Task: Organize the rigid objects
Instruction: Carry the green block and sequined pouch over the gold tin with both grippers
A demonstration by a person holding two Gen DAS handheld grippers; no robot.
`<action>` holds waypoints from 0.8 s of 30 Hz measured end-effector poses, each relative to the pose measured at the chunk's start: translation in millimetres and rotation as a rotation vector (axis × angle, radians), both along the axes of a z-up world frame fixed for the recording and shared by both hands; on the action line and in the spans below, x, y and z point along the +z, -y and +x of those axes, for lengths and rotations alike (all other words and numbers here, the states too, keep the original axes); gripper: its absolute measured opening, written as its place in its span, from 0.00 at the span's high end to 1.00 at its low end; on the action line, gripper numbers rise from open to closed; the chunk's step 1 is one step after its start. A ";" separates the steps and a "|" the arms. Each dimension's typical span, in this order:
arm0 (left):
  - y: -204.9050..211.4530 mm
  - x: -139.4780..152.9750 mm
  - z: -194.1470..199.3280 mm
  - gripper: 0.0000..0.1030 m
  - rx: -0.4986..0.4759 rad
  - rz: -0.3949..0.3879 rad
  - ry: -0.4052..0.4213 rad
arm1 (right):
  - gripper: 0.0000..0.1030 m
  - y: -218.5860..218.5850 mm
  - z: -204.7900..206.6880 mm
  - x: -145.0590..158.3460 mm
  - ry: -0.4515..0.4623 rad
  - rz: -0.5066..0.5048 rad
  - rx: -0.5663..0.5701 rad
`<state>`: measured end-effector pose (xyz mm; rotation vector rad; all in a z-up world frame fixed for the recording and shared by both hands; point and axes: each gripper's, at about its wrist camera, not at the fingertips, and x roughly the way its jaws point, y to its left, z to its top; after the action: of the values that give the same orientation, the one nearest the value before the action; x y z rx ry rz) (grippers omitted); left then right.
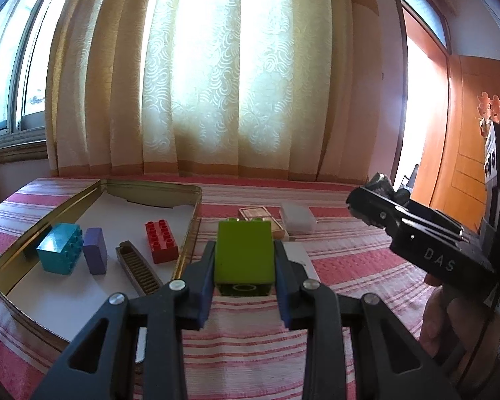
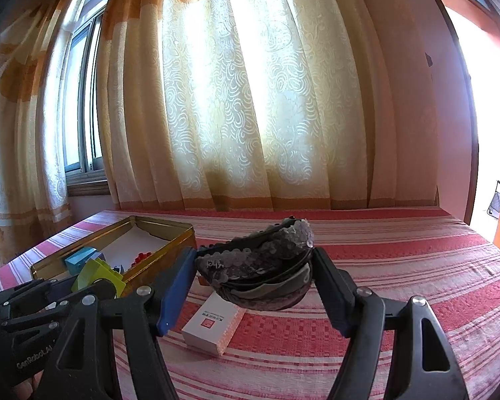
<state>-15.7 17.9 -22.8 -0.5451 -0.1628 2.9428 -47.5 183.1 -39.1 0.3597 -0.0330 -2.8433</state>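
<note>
Sunlit cream and orange curtains (image 1: 216, 76) are hanging behind a bed covered in a red and white striped bedspread (image 1: 343, 260). A gold metal tin (image 1: 183, 190) is lying open on the bedspread's left part, and a teal block (image 1: 60, 248), a purple block (image 1: 95, 250), a brown comb-like piece (image 1: 138, 268) and a red studded brick (image 1: 161, 240) are sitting inside it on its white floor. The left gripper (image 1: 245, 260) is holding a green block (image 1: 244, 255) between its jaws, raised above the bedspread just right of the tin's rim. The right gripper (image 2: 255, 273) is clamping a dark sequined headband (image 2: 260, 260) between its jaws, hovering over a white box with a red logo (image 2: 213, 328) that is lying on the bedspread. Beyond the green block, a small brown box (image 1: 256, 215) and a translucent white case (image 1: 298, 217) are resting side by side, the case to the right.
</note>
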 end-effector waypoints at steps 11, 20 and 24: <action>9.8 0.9 2.9 0.70 0.016 0.017 -0.007 | 0.31 8.0 1.8 -0.1 -0.011 0.009 0.012; 20.0 1.8 4.4 0.70 0.039 0.019 -0.008 | 0.31 13.7 6.1 0.8 -0.024 -0.002 0.031; 24.8 2.4 5.2 0.71 0.053 0.016 -0.011 | 0.31 17.5 7.6 1.5 -0.035 -0.008 0.045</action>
<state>-10.5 -6.8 -20.5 -0.5305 -0.2033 2.9926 -39.9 165.6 -37.6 0.3046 -0.0288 -2.8036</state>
